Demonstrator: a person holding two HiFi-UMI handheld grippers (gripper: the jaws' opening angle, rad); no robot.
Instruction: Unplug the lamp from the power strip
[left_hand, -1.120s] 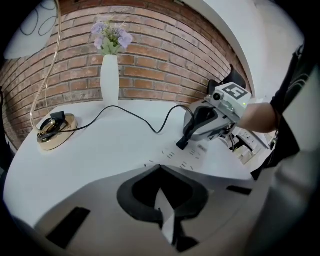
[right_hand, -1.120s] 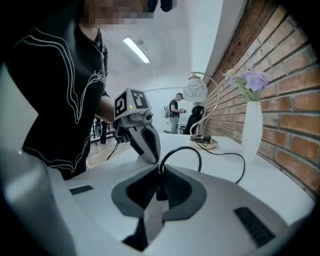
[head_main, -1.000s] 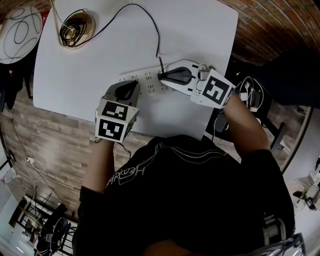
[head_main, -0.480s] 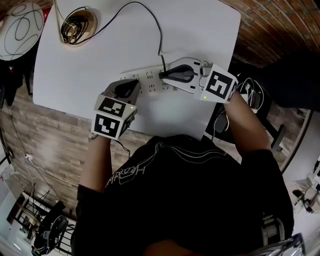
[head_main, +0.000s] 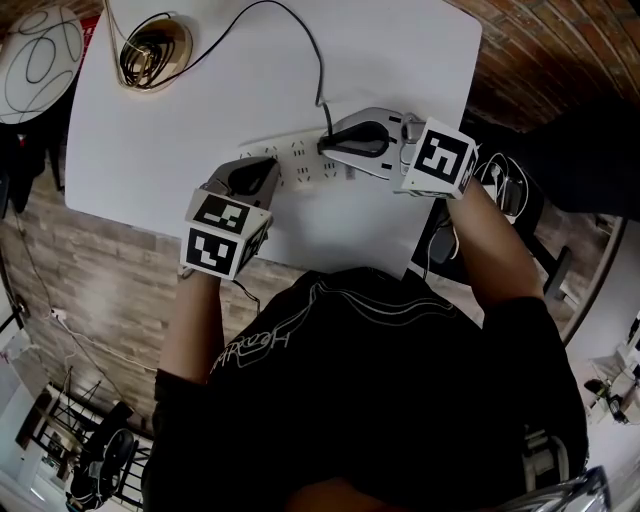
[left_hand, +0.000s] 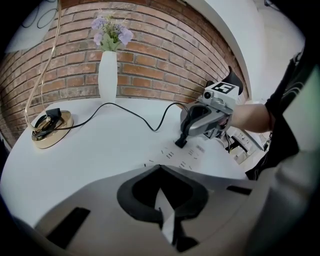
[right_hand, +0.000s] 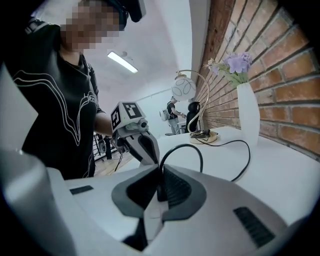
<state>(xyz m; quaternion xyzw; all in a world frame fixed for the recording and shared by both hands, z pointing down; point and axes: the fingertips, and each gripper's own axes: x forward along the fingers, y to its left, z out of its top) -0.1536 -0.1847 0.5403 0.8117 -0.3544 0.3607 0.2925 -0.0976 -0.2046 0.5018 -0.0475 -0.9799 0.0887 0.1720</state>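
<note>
A white power strip (head_main: 300, 160) lies on the white table (head_main: 180, 130). My left gripper (head_main: 268, 172) is shut, and its tips rest on the strip's left part. My right gripper (head_main: 328, 143) is shut on the lamp's black plug (head_main: 324, 146) at the strip's far edge. In the left gripper view the plug (left_hand: 181, 141) hangs from the right gripper (left_hand: 186, 131) right at the strip (left_hand: 187, 160); I cannot tell whether its prongs are in the socket. The black cord (head_main: 250, 25) runs to the gold lamp base (head_main: 150, 50). In the right gripper view the plug (right_hand: 159, 186) sits between the shut jaws.
The round lamp shade (head_main: 38, 62) hangs over the table's far left corner. A white vase (left_hand: 107, 75) with flowers stands against the brick wall. The table's near edge (head_main: 300, 258) runs just behind both grippers, with the person's body close to it.
The right gripper has shifted a little up and away from the person with the plug in it. The left gripper has stayed on the strip.
</note>
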